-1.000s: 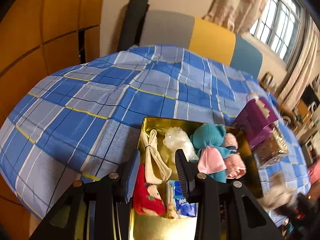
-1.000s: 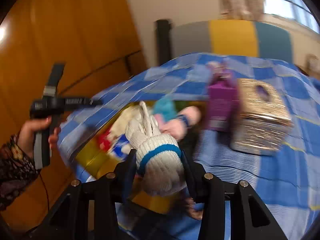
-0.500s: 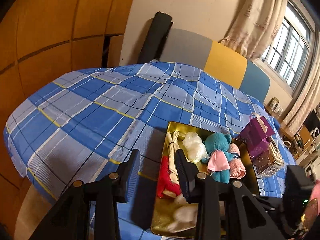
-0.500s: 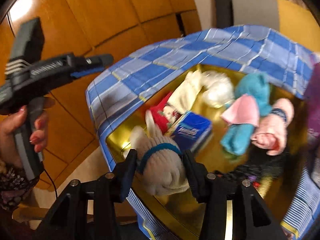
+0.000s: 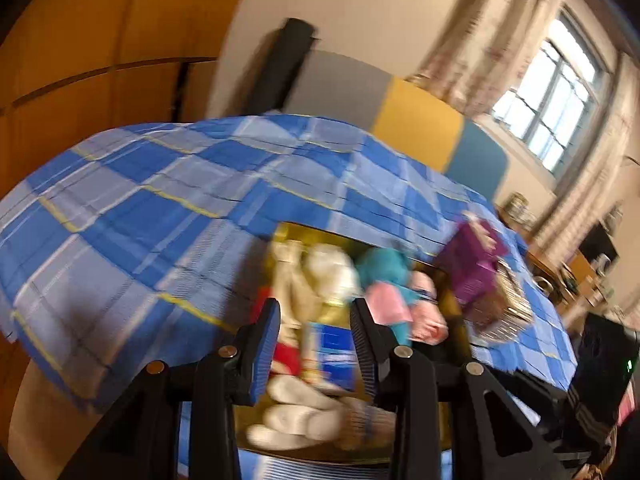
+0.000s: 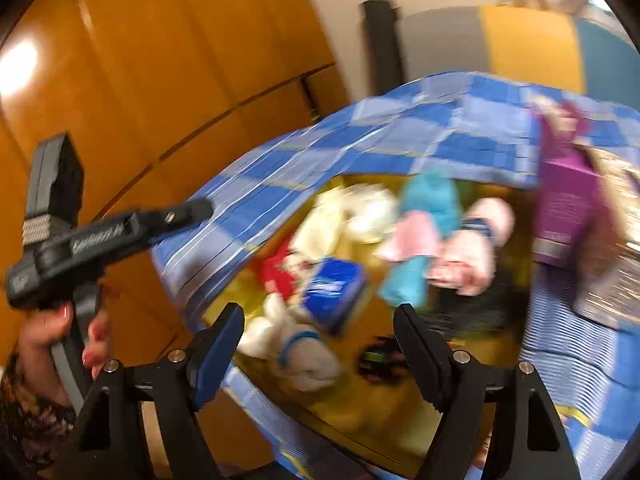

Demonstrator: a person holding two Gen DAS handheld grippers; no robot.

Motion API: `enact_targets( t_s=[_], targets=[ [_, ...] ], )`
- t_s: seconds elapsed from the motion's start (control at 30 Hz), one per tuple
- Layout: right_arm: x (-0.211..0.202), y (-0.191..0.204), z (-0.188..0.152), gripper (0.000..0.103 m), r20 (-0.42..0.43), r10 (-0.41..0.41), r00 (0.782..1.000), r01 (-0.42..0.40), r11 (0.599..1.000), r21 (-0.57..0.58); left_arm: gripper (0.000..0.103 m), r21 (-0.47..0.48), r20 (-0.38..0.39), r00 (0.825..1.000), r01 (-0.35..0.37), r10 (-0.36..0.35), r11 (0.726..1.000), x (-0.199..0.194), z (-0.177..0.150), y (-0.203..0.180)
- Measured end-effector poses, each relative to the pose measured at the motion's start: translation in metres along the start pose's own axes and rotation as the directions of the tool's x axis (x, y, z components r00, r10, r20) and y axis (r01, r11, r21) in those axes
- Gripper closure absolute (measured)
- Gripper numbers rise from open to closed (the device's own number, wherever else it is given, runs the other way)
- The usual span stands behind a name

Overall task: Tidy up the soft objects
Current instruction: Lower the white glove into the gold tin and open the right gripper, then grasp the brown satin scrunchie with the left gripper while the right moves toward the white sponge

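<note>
A gold tray (image 6: 400,412) sits on the blue checked cloth and holds soft things. In it lie a white knit bunny with a blue band (image 6: 296,352), a blue tissue pack (image 6: 334,292), a red toy (image 6: 276,276), a teal bear with pink cloth (image 6: 424,216) and a pink knit toy (image 6: 476,248). My right gripper (image 6: 320,328) is open and empty above the tray's near end, over the bunny. My left gripper (image 5: 316,340) is open and empty above the tray (image 5: 288,232); the bunny (image 5: 304,412) lies below it. Both views are blurred.
A purple box (image 6: 568,208) and a shiny silver box (image 6: 616,240) stand right of the tray. The left gripper's handle, held in a hand (image 6: 72,240), is at the left. An orange wooden wall (image 6: 160,60) is behind. A window (image 5: 548,108) is far right.
My right gripper has opened and let go of the white bunny, which now lies in the tray's near end. The left gripper has swung back over the tray.
</note>
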State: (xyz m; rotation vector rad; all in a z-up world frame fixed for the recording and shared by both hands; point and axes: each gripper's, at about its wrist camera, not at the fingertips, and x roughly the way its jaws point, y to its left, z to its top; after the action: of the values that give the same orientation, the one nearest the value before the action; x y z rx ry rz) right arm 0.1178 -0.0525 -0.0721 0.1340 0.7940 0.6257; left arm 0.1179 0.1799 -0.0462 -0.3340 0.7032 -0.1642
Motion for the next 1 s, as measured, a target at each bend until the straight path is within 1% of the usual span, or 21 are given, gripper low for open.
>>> enact_targets(
  t_s=[0.07, 0.13, 0.2, 0.23, 0.27, 0.3, 0.33, 0.37, 0.4, 0.47, 0.5, 0.6, 0.63, 0.7, 0.73, 0.77, 0.8, 0.87, 0.93, 0.97, 1.0],
  targets=[
    [-0.023, -0.017, -0.003, 0.025, 0.049, -0.051, 0.998, 0.048, 0.998, 0.046, 0.067, 0.033, -0.007, 0.999, 0.036, -0.036, 0.999, 0.002, -0.004, -0.02],
    [-0.044, -0.034, -0.006, 0.025, 0.098, -0.111, 0.989, 0.103, 0.991, 0.085, 0.067, 0.086, -0.04, 0.993, 0.114, -0.111, 0.99, 0.007, -0.01, -0.047],
    [-0.073, -0.06, -0.016, 0.025, 0.146, -0.216, 0.965, 0.193, 0.969, 0.157, 0.067, 0.14, -0.077, 0.983, 0.174, -0.165, 0.975, 0.012, -0.017, -0.075],
    [-0.082, -0.068, -0.019, 0.025, 0.156, -0.25, 0.956, 0.221, 0.958, 0.182, 0.067, 0.172, -0.105, 0.974, 0.215, -0.199, 0.961, 0.015, -0.022, -0.091],
    [-0.096, -0.082, -0.025, 0.025, 0.165, -0.302, 0.939, 0.263, 0.939, 0.22, 0.066, 0.217, -0.141, 0.963, 0.257, -0.231, 0.942, 0.019, -0.028, -0.109],
    [-0.109, -0.096, -0.032, 0.025, 0.168, -0.346, 0.923, 0.298, 0.92, 0.256, 0.066, 0.252, -0.162, 0.958, 0.272, -0.237, 0.929, 0.021, -0.033, -0.122],
    [-0.116, -0.104, -0.036, 0.025, 0.168, -0.367, 0.915, 0.314, 0.908, 0.278, 0.064, 0.304, -0.192, 0.952, 0.287, -0.237, 0.908, 0.026, -0.039, -0.141],
    [-0.127, -0.116, -0.041, 0.025, 0.168, -0.396, 0.903, 0.333, 0.89, 0.311, 0.063, 0.343, -0.224, 0.944, 0.31, -0.243, 0.887, 0.029, -0.044, -0.156],
    [-0.137, -0.127, -0.046, 0.025, 0.169, -0.415, 0.894, 0.342, 0.875, 0.343, 0.063, 0.389, -0.263, 0.933, 0.336, -0.247, 0.858, 0.035, -0.051, -0.173],
    [-0.149, -0.142, -0.052, 0.025, 0.172, -0.441, 0.881, 0.352, 0.854, 0.384, 0.063, 0.488, -0.332, 0.923, 0.344, -0.193, 0.802, 0.048, -0.065, -0.205],
    [-0.155, -0.148, -0.055, 0.025, 0.174, -0.455, 0.874, 0.359, 0.843, 0.401, 0.063, 0.517, -0.356, 0.918, 0.347, -0.172, 0.782, 0.054, -0.07, -0.215],
    [-0.164, -0.165, -0.064, 0.025, 0.175, -0.478, 0.861, 0.367, 0.822, 0.436, 0.062, 0.572, -0.443, 0.889, 0.383, -0.119, 0.726, 0.075, -0.089, -0.241],
    [-0.167, -0.169, -0.066, 0.025, 0.176, -0.48, 0.86, 0.366, 0.819, 0.442, 0.058, 0.586, -0.473, 0.874, 0.404, -0.109, 0.702, 0.082, -0.095, -0.249],
    [-0.175, -0.177, -0.074, 0.025, 0.173, -0.48, 0.86, 0.361, 0.813, 0.458, 0.05, 0.614, -0.508, 0.858, 0.424, -0.077, 0.666, 0.092, -0.105, -0.258],
    [-0.176, -0.181, -0.077, 0.025, 0.171, -0.478, 0.862, 0.357, 0.809, 0.467, 0.043, 0.624, -0.533, 0.844, 0.443, -0.063, 0.644, 0.099, -0.11, -0.262],
    [-0.177, -0.184, -0.079, 0.025, 0.171, -0.476, 0.863, 0.353, 0.808, 0.471, 0.041, 0.63, -0.556, 0.83, 0.456, -0.045, 0.629, 0.105, -0.113, -0.266],
    [-0.177, -0.187, -0.08, 0.025, 0.17, -0.476, 0.863, 0.352, 0.806, 0.475, 0.041, 0.642, -0.567, 0.824, 0.454, -0.016, 0.618, 0.113, -0.116, -0.268],
    [-0.178, -0.192, -0.081, 0.025, 0.162, -0.472, 0.867, 0.35, 0.806, 0.477, 0.041, 0.677, -0.58, 0.814, 0.46, 0.032, 0.575, 0.121, -0.121, -0.273],
    [-0.177, -0.195, -0.081, 0.025, 0.166, -0.477, 0.863, 0.357, 0.809, 0.468, 0.041, 0.707, -0.586, 0.806, 0.46, 0.083, 0.537, 0.131, -0.125, -0.276],
    [-0.178, -0.196, -0.081, 0.025, 0.167, -0.482, 0.86, 0.364, 0.809, 0.463, 0.041, 0.708, -0.603, 0.791, 0.474, 0.1, 0.523, 0.135, -0.127, -0.278],
    [-0.178, -0.198, -0.081, 0.025, 0.167, -0.483, 0.86, 0.364, 0.809, 0.462, 0.041, 0.707, -0.614, 0.781, 0.482, 0.111, 0.518, 0.139, -0.129, -0.278]
  ],
)
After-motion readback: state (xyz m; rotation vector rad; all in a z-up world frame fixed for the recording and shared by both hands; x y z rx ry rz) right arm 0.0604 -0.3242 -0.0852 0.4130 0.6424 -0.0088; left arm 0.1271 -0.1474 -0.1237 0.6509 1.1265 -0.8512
